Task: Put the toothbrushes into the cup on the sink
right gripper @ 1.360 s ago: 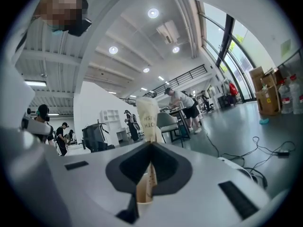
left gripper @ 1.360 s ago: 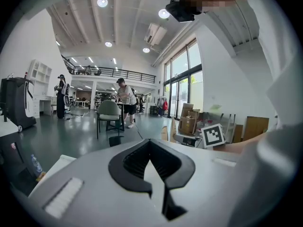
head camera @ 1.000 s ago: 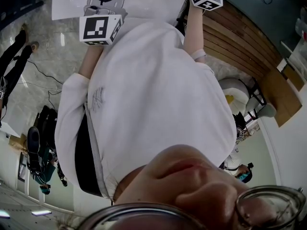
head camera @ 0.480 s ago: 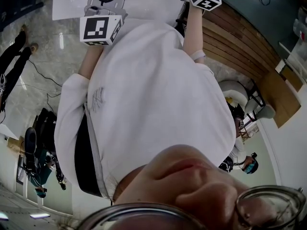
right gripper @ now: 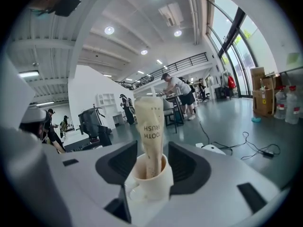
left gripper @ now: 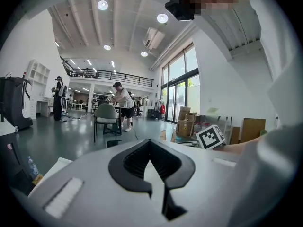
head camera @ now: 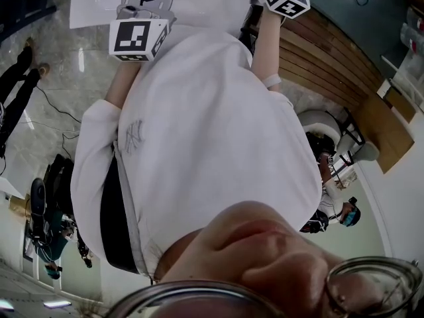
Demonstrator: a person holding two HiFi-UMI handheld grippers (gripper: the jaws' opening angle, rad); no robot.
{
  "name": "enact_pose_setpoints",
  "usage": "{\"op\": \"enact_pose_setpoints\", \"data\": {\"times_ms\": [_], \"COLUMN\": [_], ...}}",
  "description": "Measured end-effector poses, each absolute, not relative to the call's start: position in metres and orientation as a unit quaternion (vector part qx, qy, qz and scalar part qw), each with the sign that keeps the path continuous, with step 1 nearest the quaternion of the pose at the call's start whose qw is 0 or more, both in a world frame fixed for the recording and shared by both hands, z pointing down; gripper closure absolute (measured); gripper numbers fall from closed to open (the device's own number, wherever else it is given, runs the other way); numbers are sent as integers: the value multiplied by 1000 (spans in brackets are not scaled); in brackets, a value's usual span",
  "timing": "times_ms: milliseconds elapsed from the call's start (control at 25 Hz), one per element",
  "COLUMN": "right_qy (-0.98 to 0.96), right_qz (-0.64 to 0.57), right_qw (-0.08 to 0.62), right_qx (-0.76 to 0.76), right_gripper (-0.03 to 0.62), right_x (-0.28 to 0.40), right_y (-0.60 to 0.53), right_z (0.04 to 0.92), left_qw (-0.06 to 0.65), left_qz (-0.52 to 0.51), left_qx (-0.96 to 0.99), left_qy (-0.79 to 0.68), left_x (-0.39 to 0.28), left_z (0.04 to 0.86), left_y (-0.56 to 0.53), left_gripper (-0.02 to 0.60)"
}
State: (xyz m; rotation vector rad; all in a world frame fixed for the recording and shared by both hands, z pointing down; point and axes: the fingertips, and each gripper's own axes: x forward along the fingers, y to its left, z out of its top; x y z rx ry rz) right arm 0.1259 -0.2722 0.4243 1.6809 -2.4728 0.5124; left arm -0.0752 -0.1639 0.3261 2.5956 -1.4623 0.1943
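A high, bright hall with ceiling spotlights and a glass wall is showing behind both gripper views, with people working far off. The white cup (right gripper: pixel 150 186) is sitting between the jaws of the right hand-held gripper (right gripper: pixel 152 162), and a paper-wrapped toothbrush (right gripper: pixel 150 126) is standing upright in it. Which edge of the sink it is near cannot be told. The packet is looking light, slim and crinkly, best pinched mid-length. The cup is looking hard, smooth and breakable. The right jaws are opening wide, clear of the packet. The left hand-held gripper (left gripper: pixel 150 143) is showing its jaws together and empty.
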Motion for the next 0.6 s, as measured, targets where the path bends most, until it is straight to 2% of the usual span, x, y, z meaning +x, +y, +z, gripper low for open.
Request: {"op": "enact_pose_setpoints", "data": {"times_ms": [480,600], "right_qy": [-803,-808], "right_qz": [171,158], "right_qw": [29,21], "right_qx": [570,567], "right_gripper": [421,453], "right_x": [133,137], "right_y": [-216,-201], "right_z": [387,358], "left_qw": [103,95], "left_qz": [65,58], "left_qx": [886,891], "left_qy": [-447,-441], "left_x": [-58,-56], "left_z": [327,321], "left_y": [-142,-139], "left_gripper": [575,575]}}
